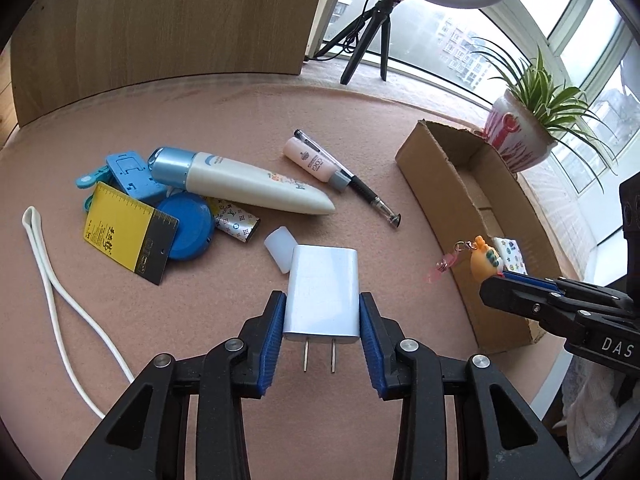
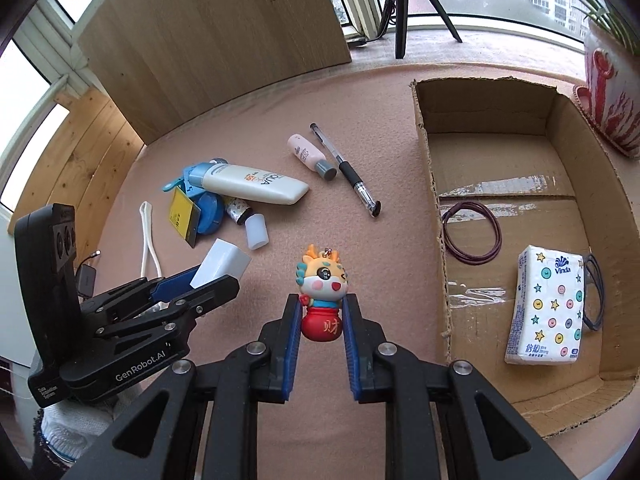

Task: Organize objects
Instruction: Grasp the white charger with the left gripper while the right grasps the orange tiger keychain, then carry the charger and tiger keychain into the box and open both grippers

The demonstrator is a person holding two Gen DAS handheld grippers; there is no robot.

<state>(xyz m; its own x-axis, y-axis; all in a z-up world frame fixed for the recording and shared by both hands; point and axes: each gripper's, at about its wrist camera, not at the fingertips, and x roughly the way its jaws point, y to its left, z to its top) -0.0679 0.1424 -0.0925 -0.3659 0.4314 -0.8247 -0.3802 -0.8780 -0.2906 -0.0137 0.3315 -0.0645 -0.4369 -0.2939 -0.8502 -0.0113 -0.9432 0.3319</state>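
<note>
Pink felt-covered table (image 2: 360, 240) bearing a cluster of a sunscreen tube (image 2: 256, 188), yellow ruler card (image 2: 183, 212), blue tape measure (image 2: 210, 214) and patterned lighter (image 2: 237, 211), with a translucent cap (image 2: 256, 232), white cord (image 1: 56, 280), pink tube (image 2: 308, 154), black pen (image 2: 348, 172) and open cardboard box (image 2: 436, 200) nearby.

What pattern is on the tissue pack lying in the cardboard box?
White tissue pack with coloured stars and button-like dots; the right wrist view shows it best.
</note>
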